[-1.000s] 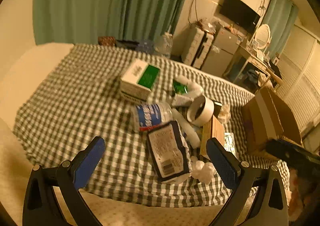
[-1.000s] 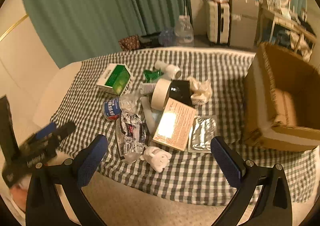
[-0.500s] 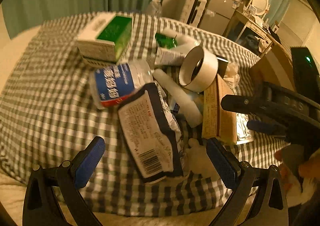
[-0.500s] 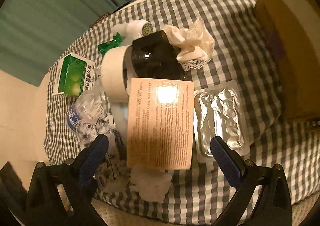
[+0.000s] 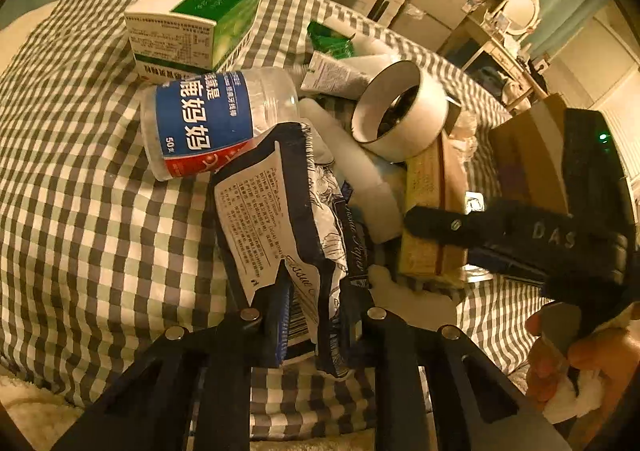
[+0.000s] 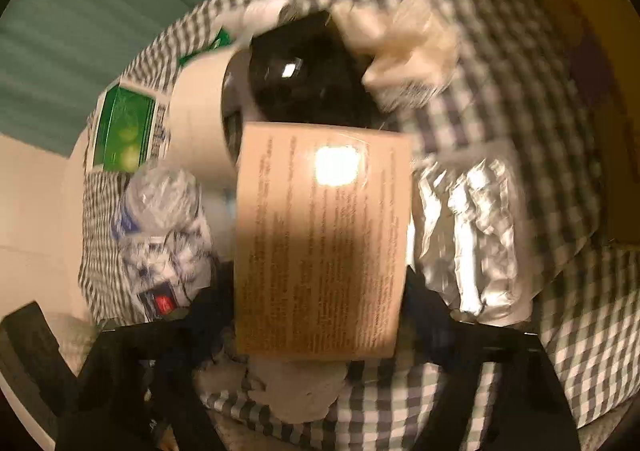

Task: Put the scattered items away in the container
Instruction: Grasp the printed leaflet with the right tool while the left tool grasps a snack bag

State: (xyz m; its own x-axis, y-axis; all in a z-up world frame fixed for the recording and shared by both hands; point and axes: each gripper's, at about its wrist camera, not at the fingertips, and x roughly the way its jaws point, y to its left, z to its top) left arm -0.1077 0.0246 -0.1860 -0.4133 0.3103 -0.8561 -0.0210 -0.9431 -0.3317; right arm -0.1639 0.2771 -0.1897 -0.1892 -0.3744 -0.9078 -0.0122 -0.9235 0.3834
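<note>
My left gripper (image 5: 316, 327) is closing on the near end of a dark blue and white tissue pack (image 5: 272, 219), and its pads squeeze the wrapper. The pack lies on the checked cloth (image 5: 80, 191) against a clear jar with a blue label (image 5: 208, 119). My right gripper (image 6: 320, 303) is closing too, with a tan printed box (image 6: 320, 243) between its fingers and both fingers against the box's sides. The left wrist view shows one right finger (image 5: 432, 221) on that tan box (image 5: 428, 187). The open cardboard box (image 6: 592, 91) stands to the right.
A green and white carton (image 5: 200, 11), a tape roll (image 5: 404, 107), a foil blister pack (image 6: 472, 235), a black object (image 6: 304, 71), white cloth (image 6: 404, 47) and crumpled tissue (image 6: 296, 387) crowd the pile. A hand (image 5: 580, 355) holds the right gripper. Furniture stands behind.
Both grippers have come down onto the pile. The left jaws went from wide open to squeezing the tissue pack. The right jaws narrowed onto the tan box.
</note>
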